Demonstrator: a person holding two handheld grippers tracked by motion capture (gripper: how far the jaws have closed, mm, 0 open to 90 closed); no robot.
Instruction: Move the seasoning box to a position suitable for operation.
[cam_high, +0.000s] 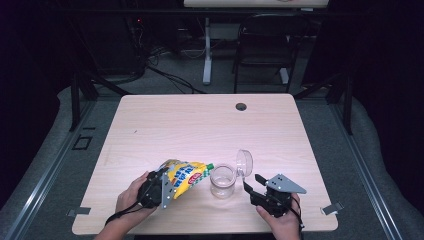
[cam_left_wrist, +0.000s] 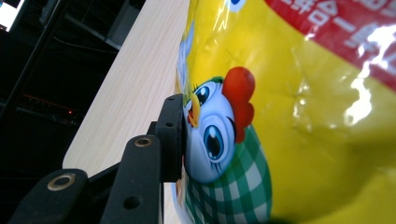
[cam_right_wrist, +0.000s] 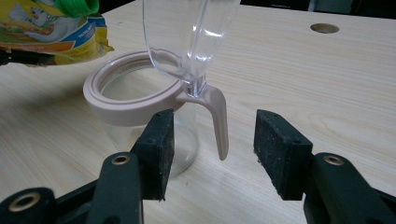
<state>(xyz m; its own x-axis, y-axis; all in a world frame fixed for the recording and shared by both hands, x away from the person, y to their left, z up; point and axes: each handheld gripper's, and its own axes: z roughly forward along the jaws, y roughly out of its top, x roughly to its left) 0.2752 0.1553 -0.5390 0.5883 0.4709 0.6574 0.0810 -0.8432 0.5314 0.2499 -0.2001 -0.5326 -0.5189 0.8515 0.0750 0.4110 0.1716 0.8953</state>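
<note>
Near the surface's (cam_high: 150, 120) front edge, clear plastic jar (cam_high: 222, 181) with hinged lid up, just right of yellow snack bag's (cam_high: 186, 176) tilted mouth, bag clamped in left fingers (cam_left_wrist: 169, 135), right fingers (cam_right_wrist: 285, 154) apart beside jar's latch.

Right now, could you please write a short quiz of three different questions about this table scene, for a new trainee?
1. True or false: the clear lid of the jar stands open.
2. What do the left tongs hold? A) a glass bottle B) a yellow snack bag C) a spoon
3. Fill in: the right tongs are ____, with the jar's beige latch between their pads.

Key
1. True: the lid is tipped up and back from the beige rim.
2. B: one pad presses on the chicken picture.
3. Open: neither pad touches the latch.
</note>
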